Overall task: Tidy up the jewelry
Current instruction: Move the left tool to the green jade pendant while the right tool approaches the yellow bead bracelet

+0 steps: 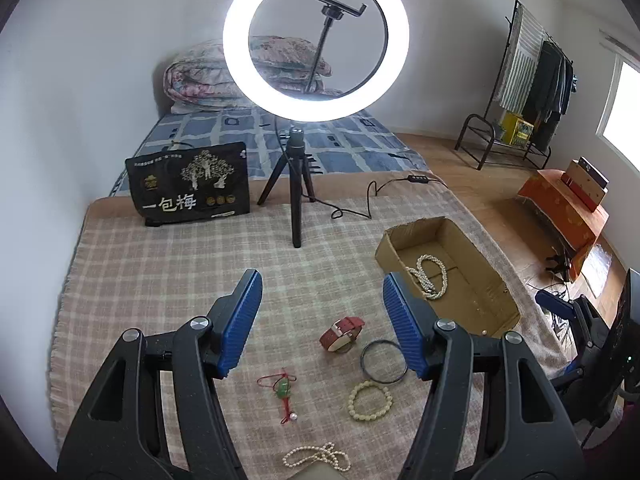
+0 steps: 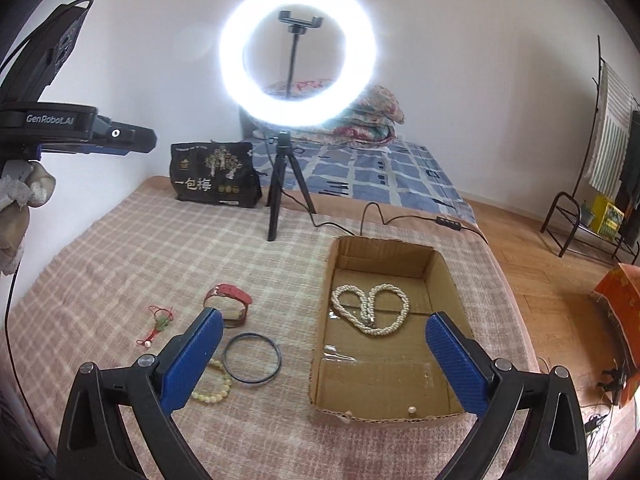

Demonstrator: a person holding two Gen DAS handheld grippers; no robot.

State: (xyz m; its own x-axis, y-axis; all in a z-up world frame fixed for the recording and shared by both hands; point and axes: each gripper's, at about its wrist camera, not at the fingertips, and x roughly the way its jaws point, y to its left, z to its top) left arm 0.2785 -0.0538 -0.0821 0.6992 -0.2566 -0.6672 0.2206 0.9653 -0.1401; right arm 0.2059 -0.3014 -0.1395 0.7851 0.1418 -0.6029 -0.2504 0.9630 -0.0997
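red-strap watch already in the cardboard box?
No, the red-strap watch lies on the checked blanket left of the open cardboard box, which holds only a white pearl necklace.

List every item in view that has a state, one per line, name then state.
Brown cardboard box: open-topped, holding one necklace.
Thick white pearl necklace: coiled inside the box.
Red leather strap watch: on the blanket, strap looped.
Dark thin bangle: flat on the blanket.
Cream beaded bracelet: flat on the blanket.
Thin pearl strand: loose on the blanket.
Ring light: lit.
Left claw: open, empty.
Right claw: open, empty.
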